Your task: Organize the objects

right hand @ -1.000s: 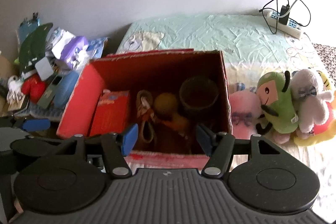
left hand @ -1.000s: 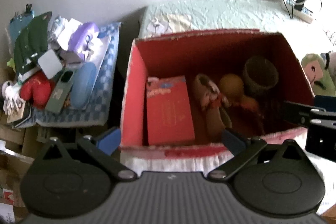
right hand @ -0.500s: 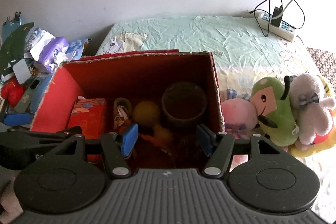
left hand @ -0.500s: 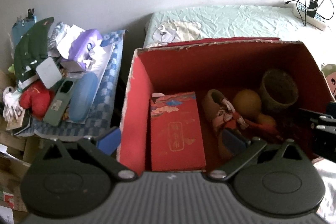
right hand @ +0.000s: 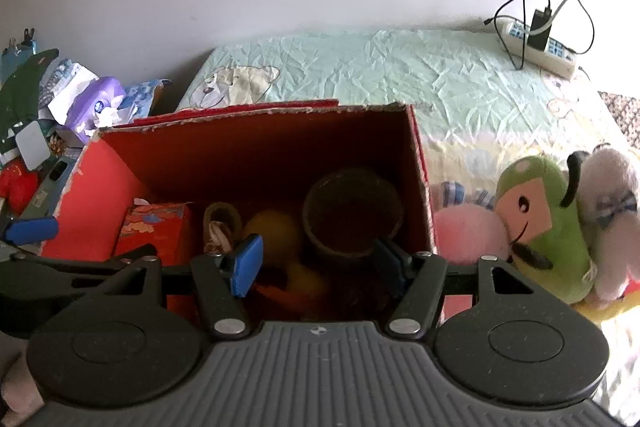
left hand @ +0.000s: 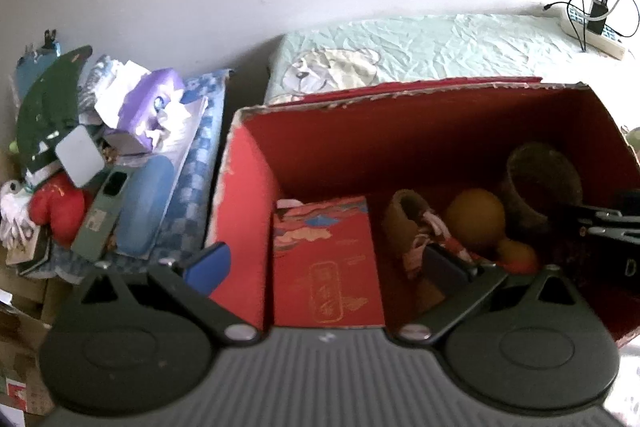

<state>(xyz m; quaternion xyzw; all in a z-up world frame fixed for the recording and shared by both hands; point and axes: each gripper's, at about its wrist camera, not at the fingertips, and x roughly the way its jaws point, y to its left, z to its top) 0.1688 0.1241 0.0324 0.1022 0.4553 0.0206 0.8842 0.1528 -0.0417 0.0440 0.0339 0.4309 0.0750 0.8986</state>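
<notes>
An open red cardboard box (left hand: 240, 203) (right hand: 104, 179) stands on the bed. It holds a red printed packet (left hand: 326, 263), a small tan shoe (left hand: 410, 219), a yellow gourd (left hand: 474, 219) and a dark woven cup (left hand: 540, 179) (right hand: 352, 211). My left gripper (left hand: 326, 267) is open and straddles the box's left wall: one blue pad is outside, the other inside by the shoe, with the packet between them. My right gripper (right hand: 319, 267) is open over the box's right half, above the gourd (right hand: 272, 231) and the cup. Nothing is held.
Plush toys lie right of the box: a pink one (right hand: 468, 235), a green one (right hand: 540, 223) and a white one (right hand: 608, 211). A power strip with cables (right hand: 540, 47) sits at the bed's far right. A pile with a purple tissue pack (left hand: 152, 107) lies left of the box.
Both grippers have moved forward and down toward the box, which now fills more of each view. Both stay open. The things in the box have not moved.
</notes>
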